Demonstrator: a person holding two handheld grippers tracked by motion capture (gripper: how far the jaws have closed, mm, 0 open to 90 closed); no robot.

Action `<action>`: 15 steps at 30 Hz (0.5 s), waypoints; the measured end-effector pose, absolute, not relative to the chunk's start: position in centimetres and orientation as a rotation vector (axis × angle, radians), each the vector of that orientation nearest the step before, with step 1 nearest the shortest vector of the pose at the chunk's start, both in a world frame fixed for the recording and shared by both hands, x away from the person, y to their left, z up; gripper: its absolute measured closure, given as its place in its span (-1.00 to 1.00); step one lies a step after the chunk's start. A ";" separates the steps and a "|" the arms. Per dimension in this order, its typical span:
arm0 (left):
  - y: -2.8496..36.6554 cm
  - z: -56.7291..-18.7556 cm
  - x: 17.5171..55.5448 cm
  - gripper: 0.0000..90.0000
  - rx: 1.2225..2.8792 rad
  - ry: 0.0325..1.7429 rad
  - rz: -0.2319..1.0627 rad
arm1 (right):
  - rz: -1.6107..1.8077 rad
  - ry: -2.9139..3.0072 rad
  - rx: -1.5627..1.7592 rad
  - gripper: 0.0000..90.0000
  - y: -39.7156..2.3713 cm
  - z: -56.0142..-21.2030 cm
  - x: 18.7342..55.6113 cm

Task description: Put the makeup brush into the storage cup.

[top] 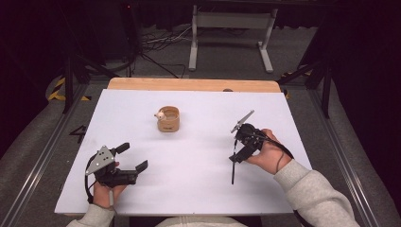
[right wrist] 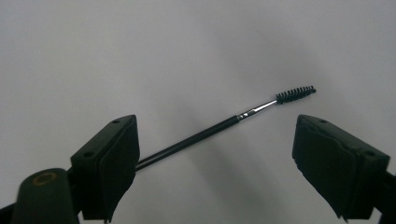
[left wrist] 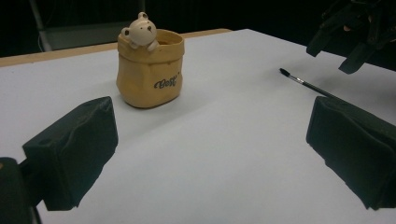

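That little tan pot with the bear [left wrist: 149,70] reads "Best". The thin black spoolie brush [right wrist: 219,128] lies flat on the white table [top: 189,161], under the right gripper [right wrist: 217,158], whose jaws are spread wide around it.

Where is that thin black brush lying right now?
The brush lies flat on the white table, right side of the high view, just below the open right gripper.

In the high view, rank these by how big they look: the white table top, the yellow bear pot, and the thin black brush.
Largest to smallest:
1. white table top, by far.
2. yellow bear pot.
3. thin black brush: about as long as the pot is wide, but far thinner, so it covers least.
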State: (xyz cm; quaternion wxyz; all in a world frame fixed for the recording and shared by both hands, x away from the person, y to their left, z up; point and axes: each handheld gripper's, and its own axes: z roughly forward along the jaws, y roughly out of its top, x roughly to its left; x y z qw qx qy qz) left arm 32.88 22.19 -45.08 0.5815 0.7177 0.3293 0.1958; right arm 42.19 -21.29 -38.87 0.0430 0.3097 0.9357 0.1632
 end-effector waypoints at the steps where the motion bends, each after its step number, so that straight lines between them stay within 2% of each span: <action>1: 22.2 -45.1 32.9 -0.94 1.676 0.770 0.454 | 0.494 2.863 0.945 -0.63 -21.2 -39.0 42.2; 15: 22.1 -45.1 32.9 -0.93 1.680 0.770 0.458 | 0.431 2.892 0.998 -0.53 -20.4 -40.6 42.6</action>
